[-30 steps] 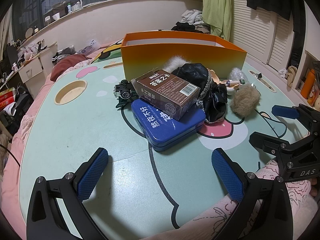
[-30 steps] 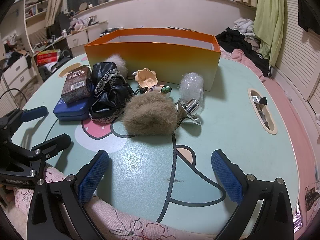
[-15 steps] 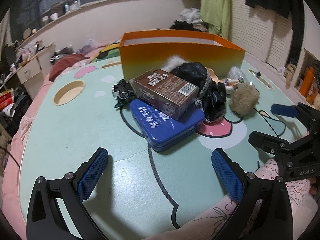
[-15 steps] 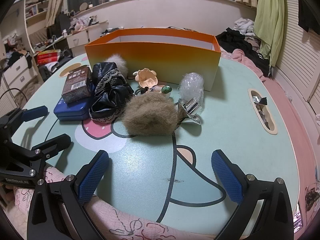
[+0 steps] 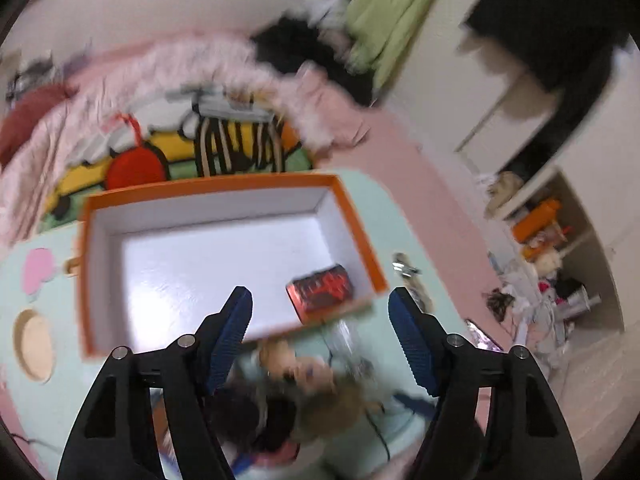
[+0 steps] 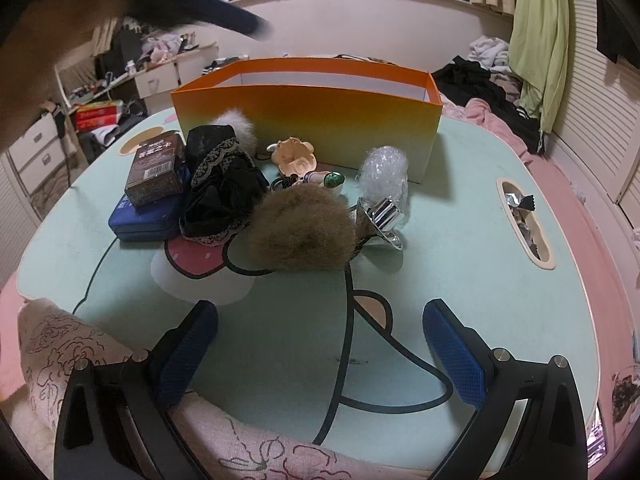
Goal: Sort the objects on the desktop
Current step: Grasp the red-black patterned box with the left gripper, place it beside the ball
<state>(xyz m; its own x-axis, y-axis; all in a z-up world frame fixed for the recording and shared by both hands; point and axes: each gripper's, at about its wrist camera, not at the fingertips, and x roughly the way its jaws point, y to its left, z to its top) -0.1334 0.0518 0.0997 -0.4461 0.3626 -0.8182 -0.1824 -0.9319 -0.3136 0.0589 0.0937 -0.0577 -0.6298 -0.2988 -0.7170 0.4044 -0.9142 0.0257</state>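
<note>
In the blurred left wrist view my left gripper [image 5: 322, 326] hangs above the near wall of the orange box [image 5: 356, 232] and looks down into it. Its jaws are closing, with nothing between the pads. A small red and black box [image 5: 320, 292] lies in the box's right corner. The right wrist view shows the heap before the orange box [image 6: 308, 120]: a brown box [image 6: 156, 168] on a blue tin [image 6: 144, 216], black lace cloth [image 6: 224, 188], a brown fur ball [image 6: 300, 228], bubble wrap [image 6: 384, 168] and a silver clip [image 6: 384, 216]. My right gripper [image 6: 322, 348] stands open, nearer than the heap.
The mint-green table [image 6: 460, 240] has a cut-out [image 6: 524, 220] on the right holding foil wrappers. A pink patterned cloth [image 6: 80, 340] covers the near edge. A dark blurred arm [image 6: 80, 8] crosses the top left of the right wrist view. Drawers and clothes lie beyond.
My left gripper has risen and swung forward from the near table edge to above the orange box, and its jaws have narrowed. The right gripper has not moved.
</note>
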